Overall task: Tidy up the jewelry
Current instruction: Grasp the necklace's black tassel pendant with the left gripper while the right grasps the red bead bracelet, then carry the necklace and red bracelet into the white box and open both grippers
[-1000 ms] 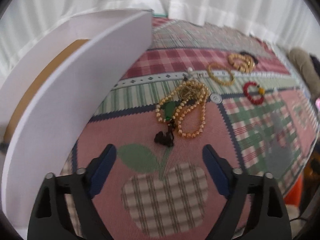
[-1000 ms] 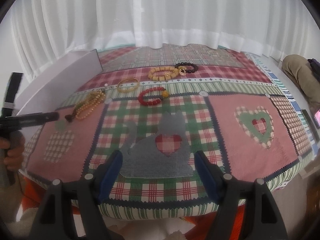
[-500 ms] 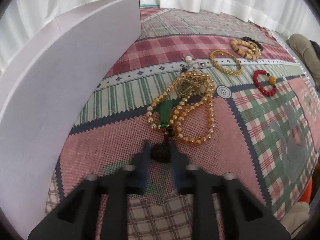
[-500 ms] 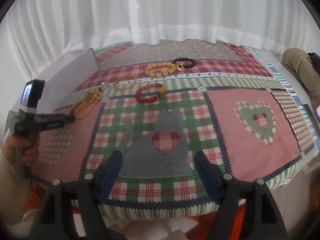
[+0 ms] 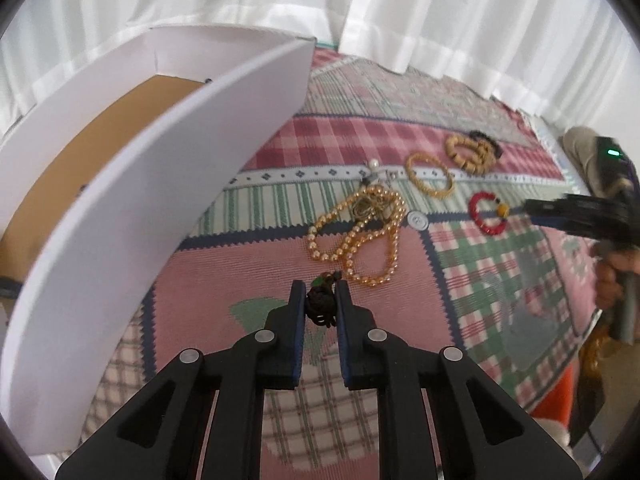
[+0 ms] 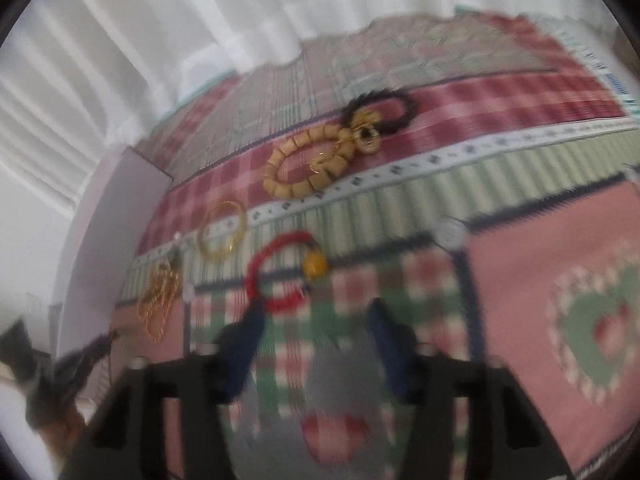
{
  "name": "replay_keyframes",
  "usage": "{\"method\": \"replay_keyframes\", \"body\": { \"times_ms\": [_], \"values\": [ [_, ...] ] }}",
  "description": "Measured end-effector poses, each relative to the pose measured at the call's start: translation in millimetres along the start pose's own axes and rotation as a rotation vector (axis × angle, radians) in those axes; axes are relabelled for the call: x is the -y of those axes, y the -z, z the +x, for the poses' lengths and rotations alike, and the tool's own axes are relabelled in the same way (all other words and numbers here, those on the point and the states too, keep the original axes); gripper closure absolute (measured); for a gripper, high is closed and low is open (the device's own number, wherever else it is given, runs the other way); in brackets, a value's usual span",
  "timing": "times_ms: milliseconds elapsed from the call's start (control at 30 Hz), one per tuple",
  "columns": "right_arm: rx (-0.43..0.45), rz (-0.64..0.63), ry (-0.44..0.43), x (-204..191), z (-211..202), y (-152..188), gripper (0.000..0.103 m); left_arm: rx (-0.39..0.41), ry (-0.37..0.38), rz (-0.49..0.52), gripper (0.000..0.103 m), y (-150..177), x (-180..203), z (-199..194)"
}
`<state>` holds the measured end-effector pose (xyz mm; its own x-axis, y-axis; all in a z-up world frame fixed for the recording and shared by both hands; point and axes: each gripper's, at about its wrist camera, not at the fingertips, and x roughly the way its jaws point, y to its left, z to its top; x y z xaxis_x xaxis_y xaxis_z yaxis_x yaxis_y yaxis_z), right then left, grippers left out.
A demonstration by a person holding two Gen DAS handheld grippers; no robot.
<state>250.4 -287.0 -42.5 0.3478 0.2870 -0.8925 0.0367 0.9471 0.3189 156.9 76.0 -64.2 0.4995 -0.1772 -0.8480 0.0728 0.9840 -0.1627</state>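
1. The left gripper [image 5: 321, 294] has its two fingers closed on the dark knotted tassel [image 5: 320, 306] of a green pendant [image 5: 319, 281]; only a sliver of the green stone shows past the fingertips, above the patchwork quilt [image 5: 224, 276].
2. The pendant looks light, and its cord limp. The knot is soft and compressible, a sound place to pinch, but the stone will likely dangle and swing, so a slow carry suits it.
3. Just beyond lies the gold bead necklace [image 5: 362, 236], looped over itself around a small tangle of fine chain. Whether the pendant's cord touches those beads cannot be told; if so, a lift could drag them.
4. The white box [image 5: 132, 216] with a brown floor stands just left of the gripper, its near wall tall, and is judged the likely destination.
5. The right gripper [image 6: 316, 334], fingers apart and holding nothing, points at the red bead bracelet [image 6: 280, 270] with a yellow bead. That view is blurred.
6. Farther back lie a thin gold bangle [image 5: 430, 176], a tan block-bead bracelet [image 5: 466, 152] and a dark bead bracelet [image 5: 486, 142], the last two touching.
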Motion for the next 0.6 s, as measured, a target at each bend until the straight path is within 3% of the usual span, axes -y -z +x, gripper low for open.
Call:
{"method": "replay_keyframes", "body": {
  "times_ms": [100,300,367,433,600],
  "values": [
    [-0.041,-0.035,0.06,-15.1,22.8,-13.2,0.065,0.01,-0.009,-0.019,0.09,-0.7,0.6,-7.3],
    [-0.064,-0.057,0.169,-31.4,45.1,-18.6,0.068,0.011,-0.049,-0.016,0.09,6.7,-0.4,-10.2],
    [-0.07,-0.056,0.207,-34.5,46.2,-16.8,0.077,0.003,-0.05,-0.02,0.09,9.4,-3.0,-10.5],
    [-0.082,-0.063,0.225,-36.9,47.7,-16.9,0.086,-0.004,-0.05,-0.028,0.09,10.5,-4.6,-9.0],
    [-0.073,-0.065,0.198,-45.5,34.1,-19.4,0.085,-0.005,-0.041,-0.048,0.09,10.4,-6.6,-15.3]
  ]
}}
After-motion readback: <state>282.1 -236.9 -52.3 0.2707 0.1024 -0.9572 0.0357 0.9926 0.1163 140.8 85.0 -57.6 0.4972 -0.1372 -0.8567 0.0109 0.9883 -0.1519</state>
